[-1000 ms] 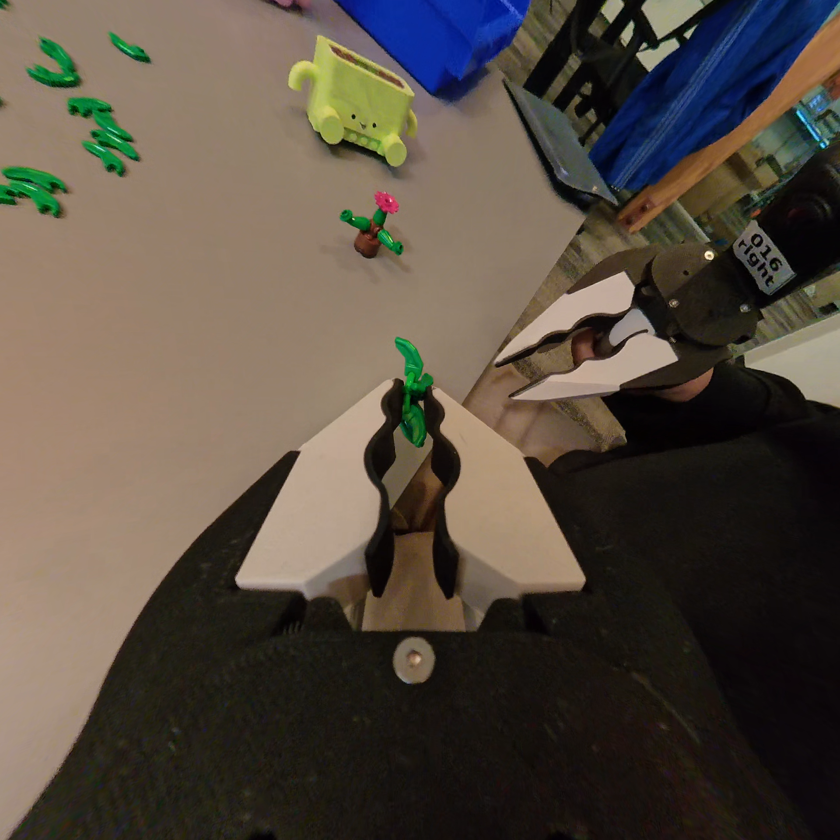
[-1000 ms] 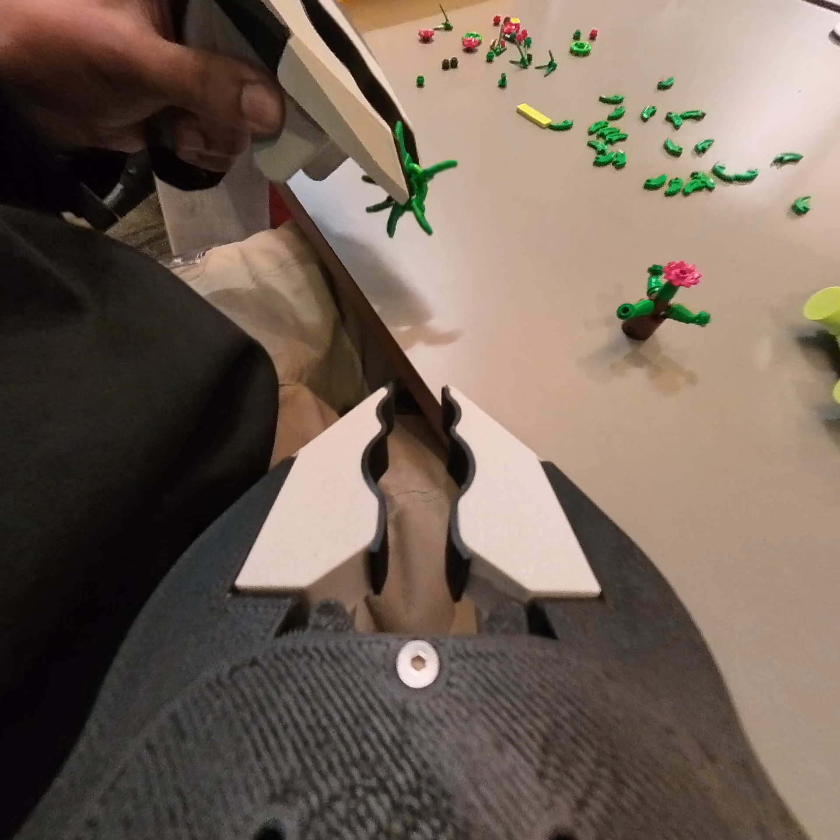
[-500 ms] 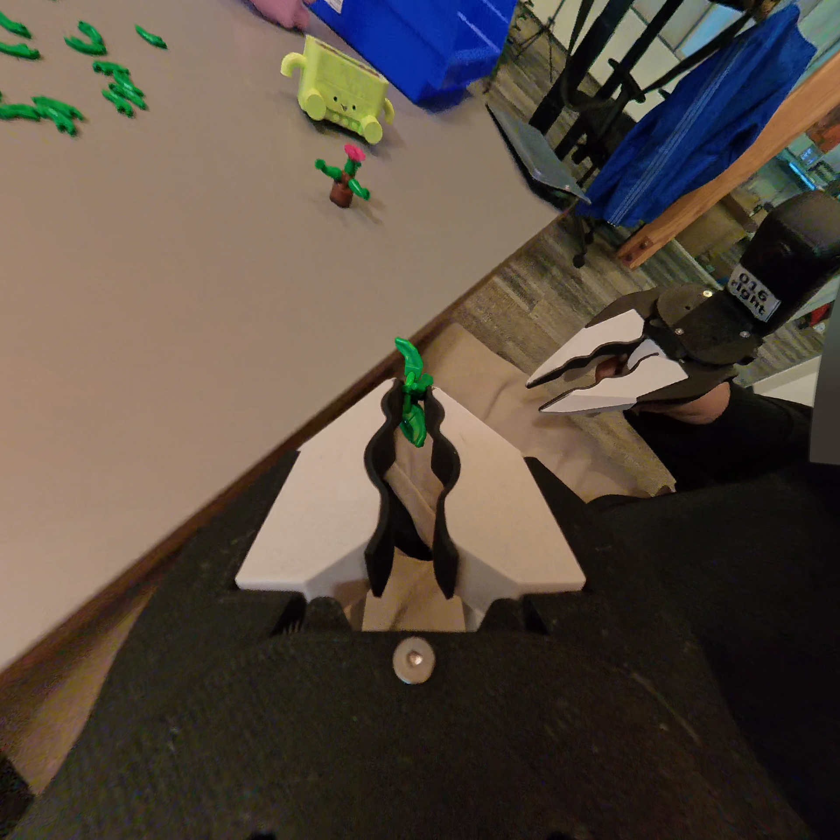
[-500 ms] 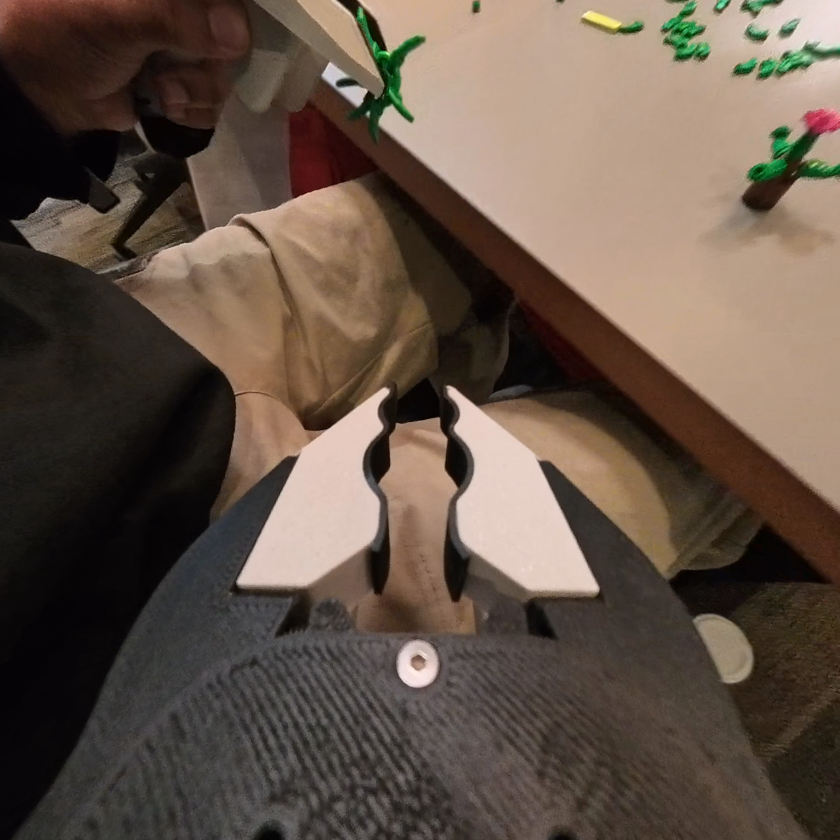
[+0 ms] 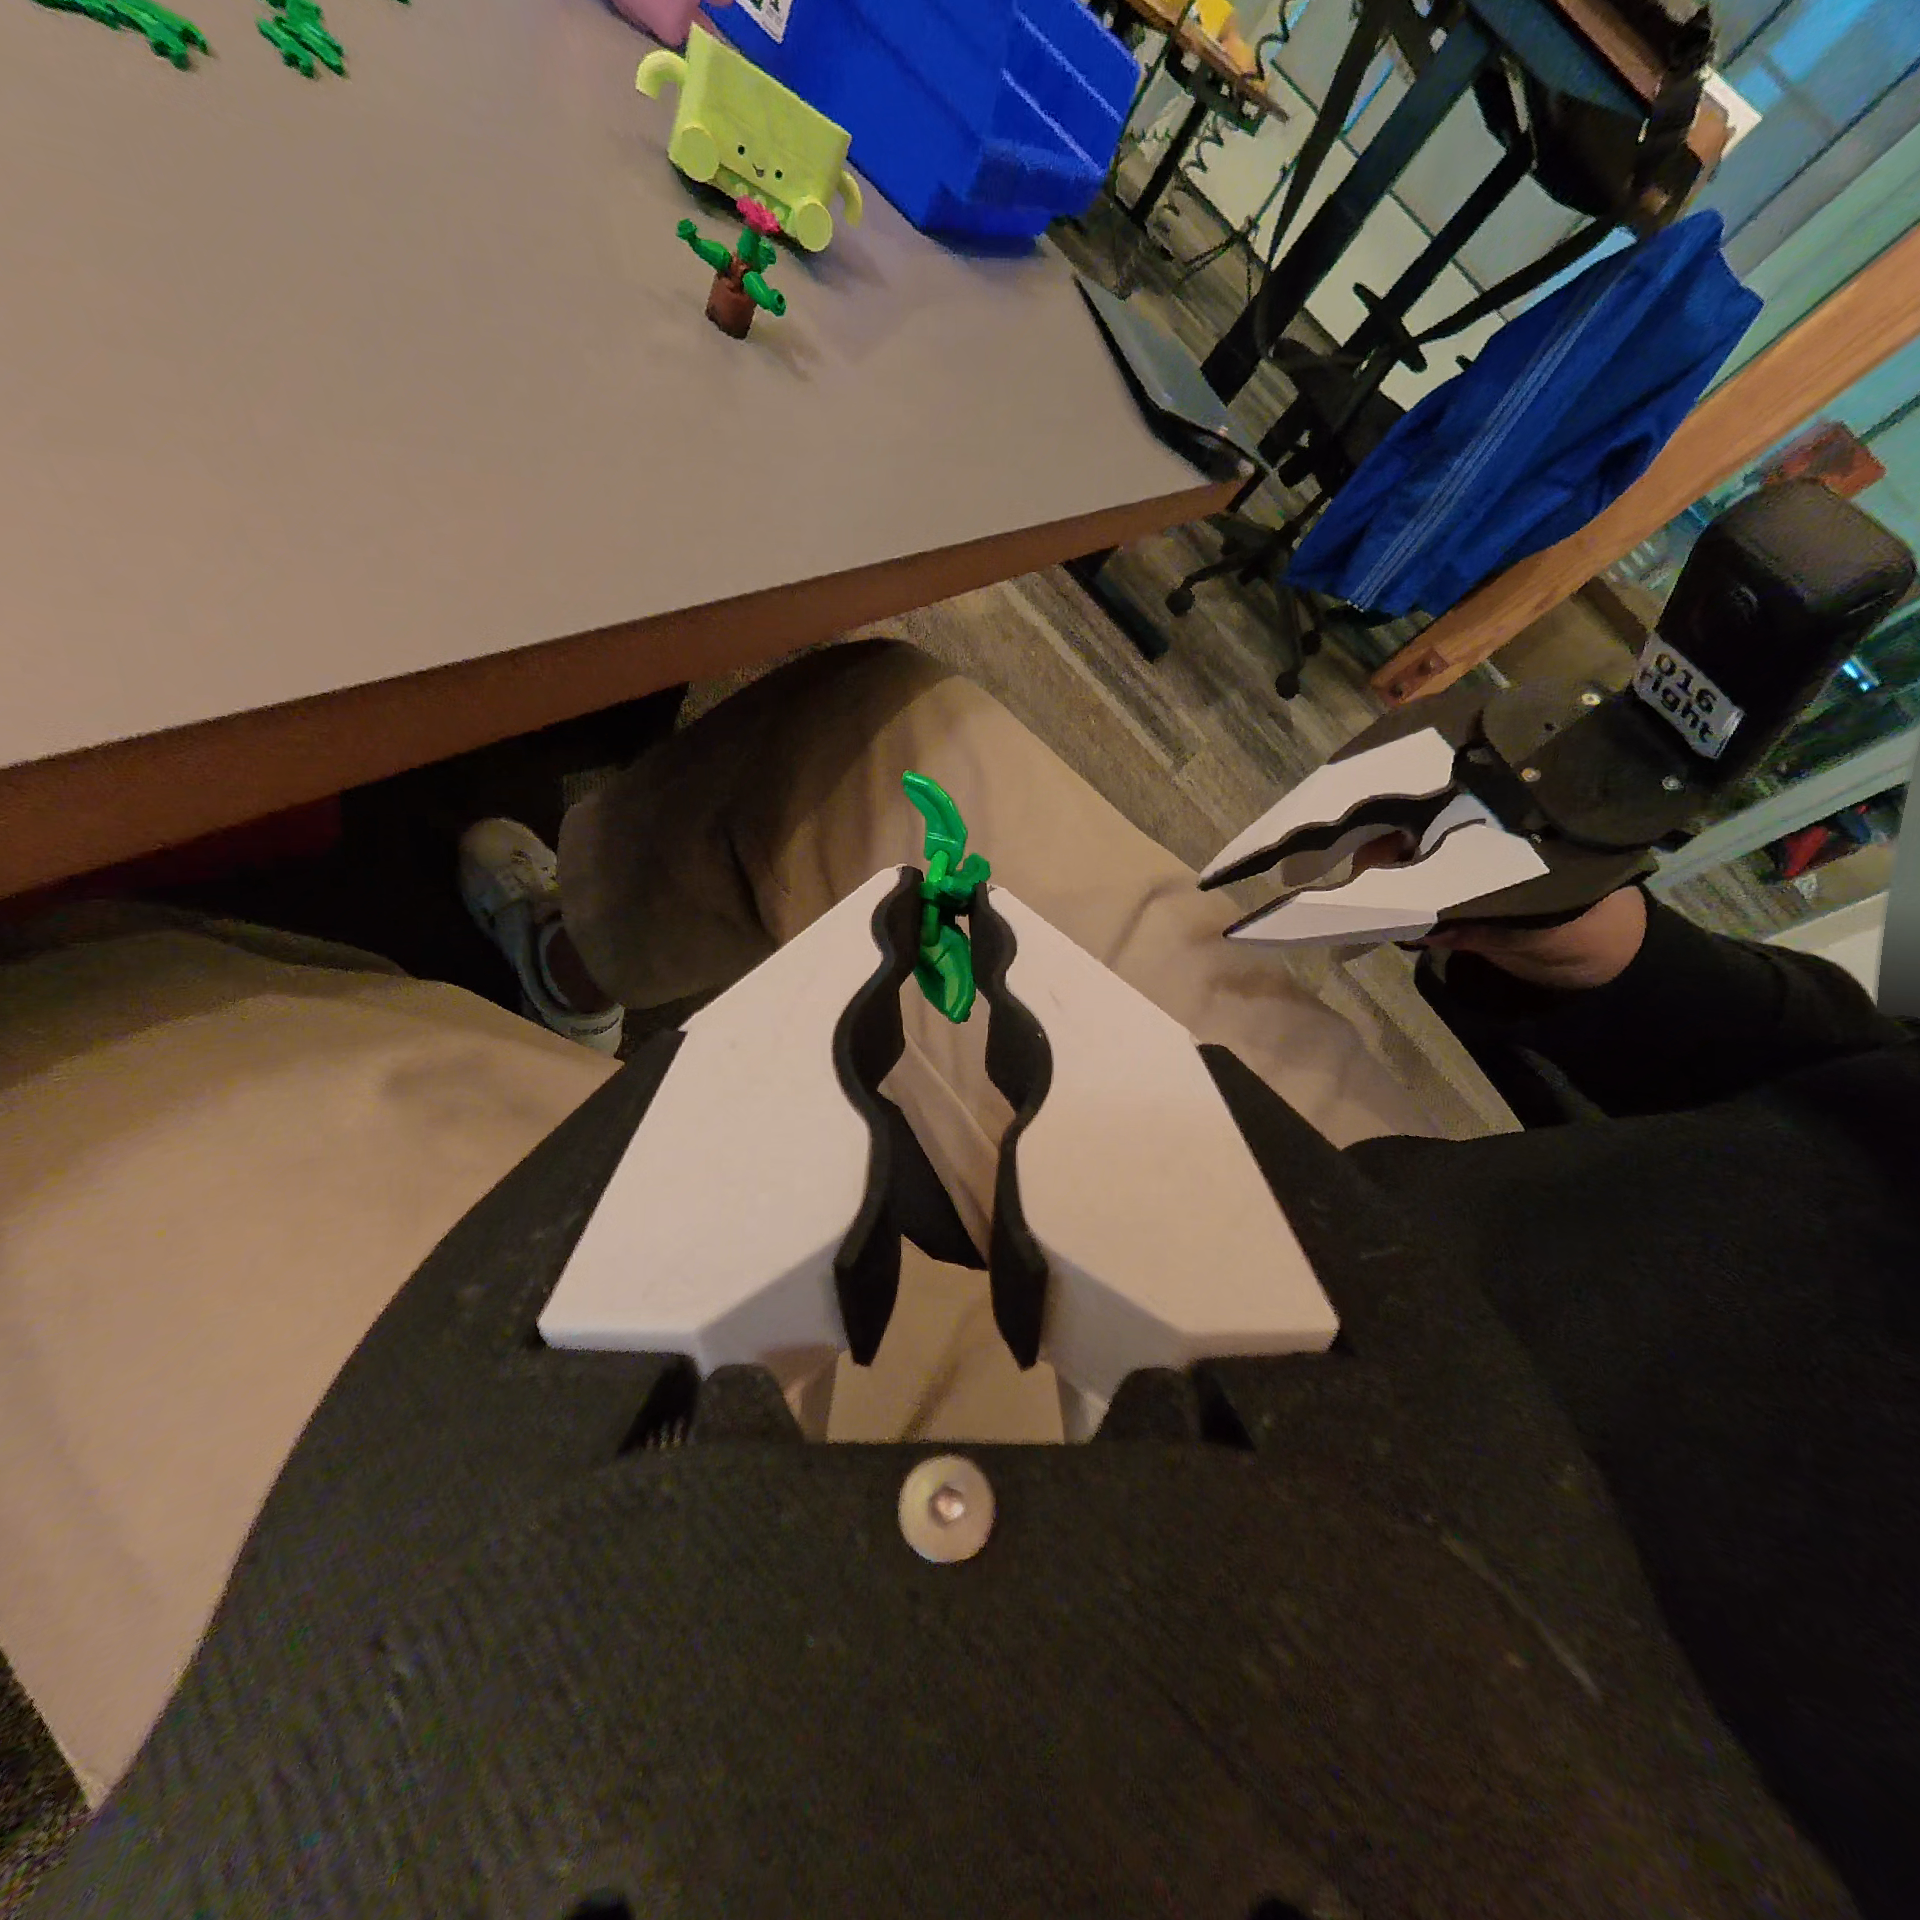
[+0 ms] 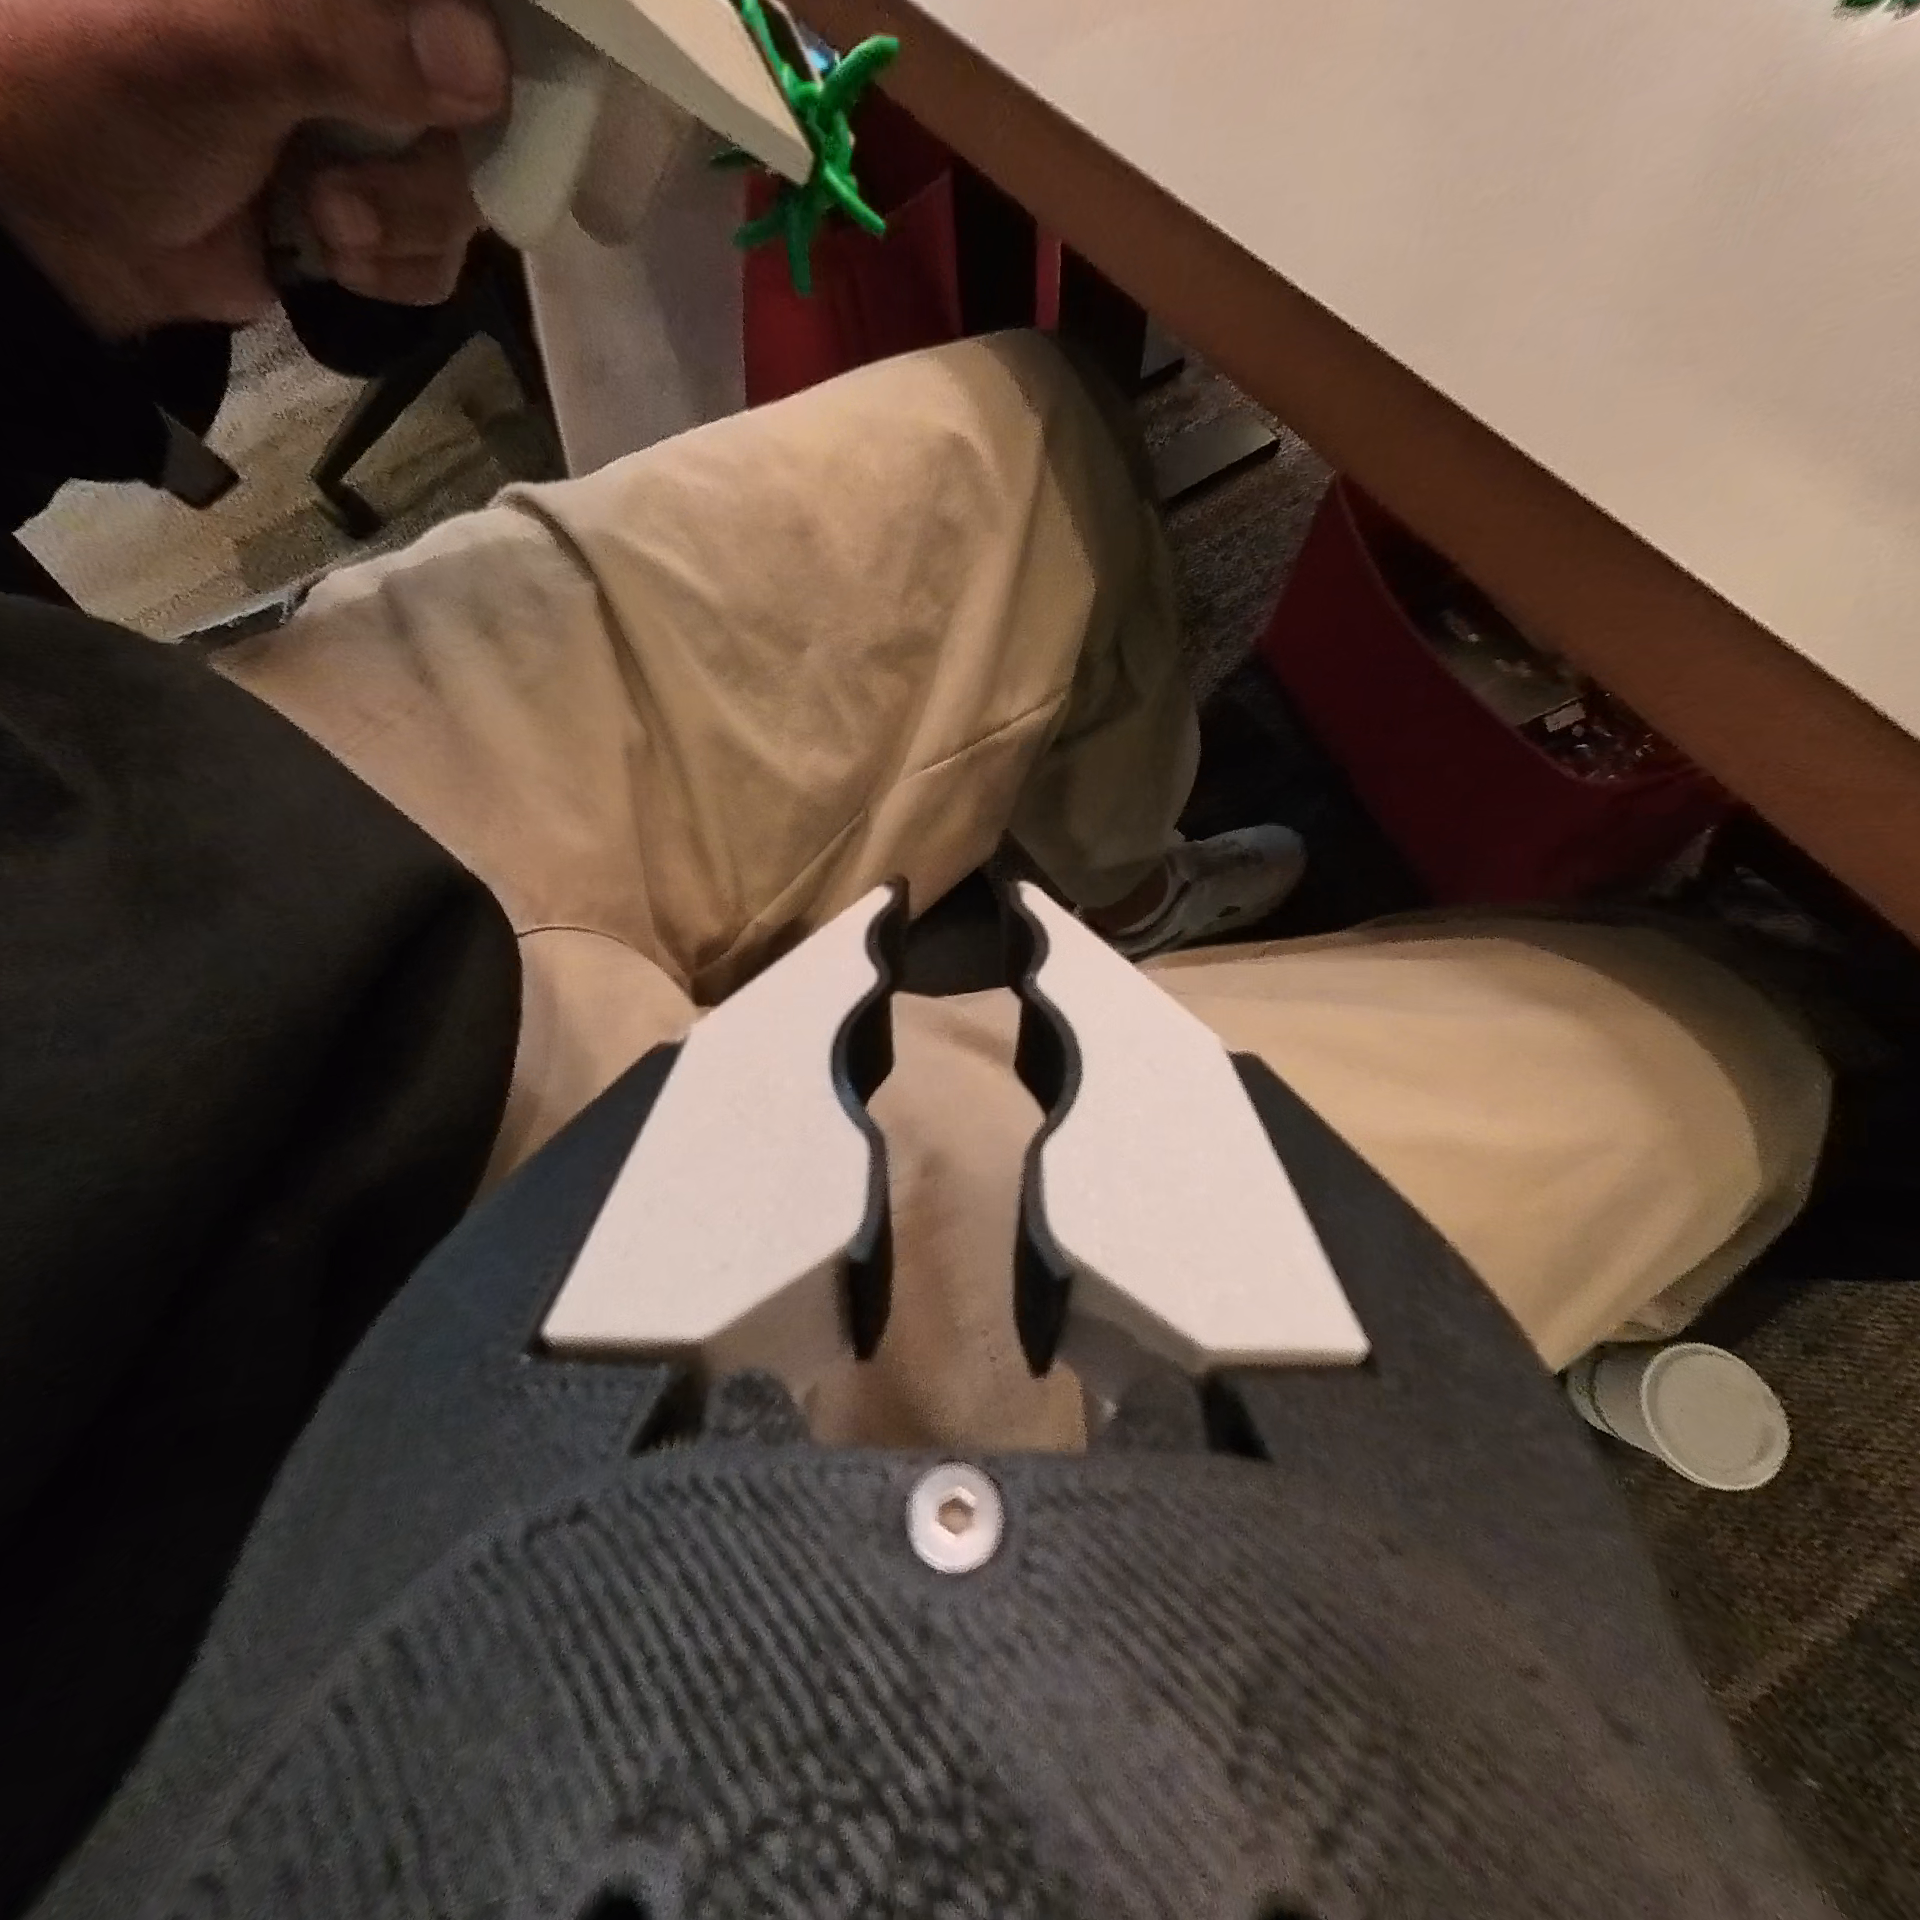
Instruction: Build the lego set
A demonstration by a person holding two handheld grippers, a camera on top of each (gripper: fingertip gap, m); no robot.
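We see the left gripper [image 5: 943, 902] pinching a green leafy lego stem [image 5: 943, 914] at its tips, the piece standing up between the black pads with one leaf poking out beyond them. It is held off the table [image 5: 395, 416], over the person's tan trousers [image 5: 208, 1195]. To the right, the right gripper [image 5: 1216, 906] hangs apart from it, its jaws slightly spread with nothing between them; in the right wrist view the same gap shows at the right gripper's tips, over the trousers. On the far part of the table stands a small brown-potted lego plant with a pink flower [image 5: 740, 272], just in front of a lime-green lego box figure [image 5: 750, 145], with a blue bin [image 5: 935, 94] to its right. Loose green leaf pieces [image 5: 301, 36] lie at the far left. In the right wrist view a white paper cup [image 6: 1683, 1411] lies on the floor at the right.
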